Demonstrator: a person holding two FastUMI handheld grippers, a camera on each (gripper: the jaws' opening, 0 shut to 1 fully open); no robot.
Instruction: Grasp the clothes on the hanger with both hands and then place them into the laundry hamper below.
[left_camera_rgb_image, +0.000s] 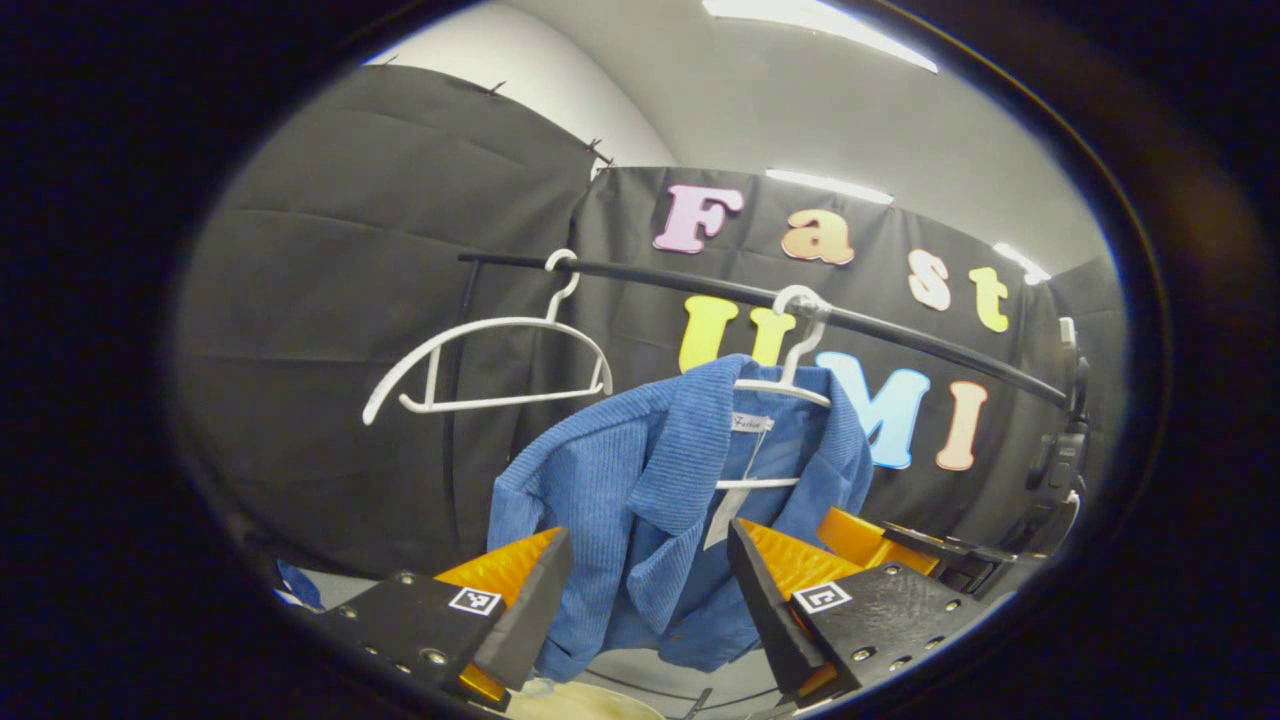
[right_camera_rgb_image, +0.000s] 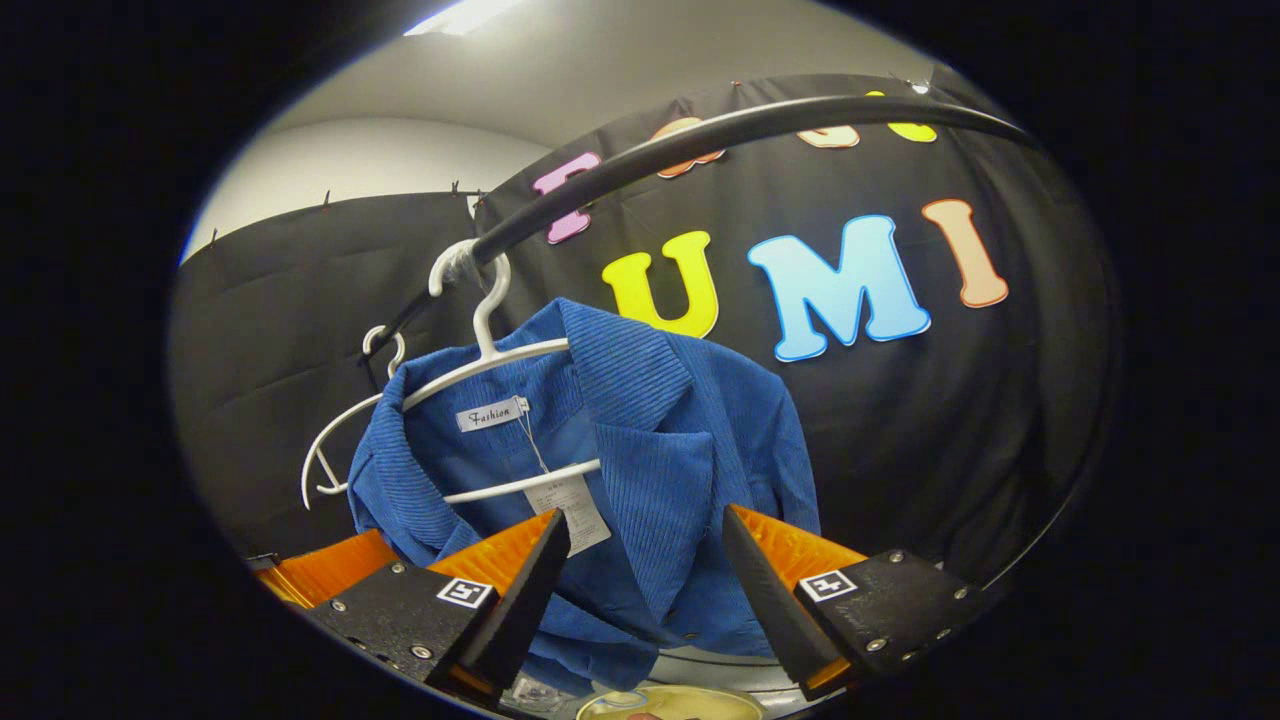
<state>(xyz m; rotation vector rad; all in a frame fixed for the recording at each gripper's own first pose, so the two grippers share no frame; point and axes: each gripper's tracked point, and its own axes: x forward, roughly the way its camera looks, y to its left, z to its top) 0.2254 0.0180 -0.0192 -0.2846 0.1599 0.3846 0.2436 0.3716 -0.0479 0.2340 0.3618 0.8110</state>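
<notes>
Blue corduroy jacket (left_camera_rgb_image: 650, 500) hanging on a white hanger (left_camera_rgb_image: 790, 385) near the rail's (left_camera_rgb_image: 900, 335) right end, left gripper (left_camera_rgb_image: 650, 600) and right gripper (right_camera_rgb_image: 645, 585) both spread wide, empty, just short of the cloth; best closed on opposite front panels, then lifted clear.

A long black metal rail (left_camera_rgb_image: 900, 335) runs across the booth in front of the black cloth wall (left_camera_rgb_image: 330, 300), and it shows again high in the right gripper view (right_camera_rgb_image: 700, 135). A bare white plastic hanger (left_camera_rgb_image: 480, 365) hooks over the rail's left part in the left gripper view; in the right gripper view (right_camera_rgb_image: 330, 440) it hangs farther along the rail. Above the cloth, a white wall (right_camera_rgb_image: 350, 160) meets a pale ceiling with bright strip lights (left_camera_rgb_image: 820, 20).
</notes>
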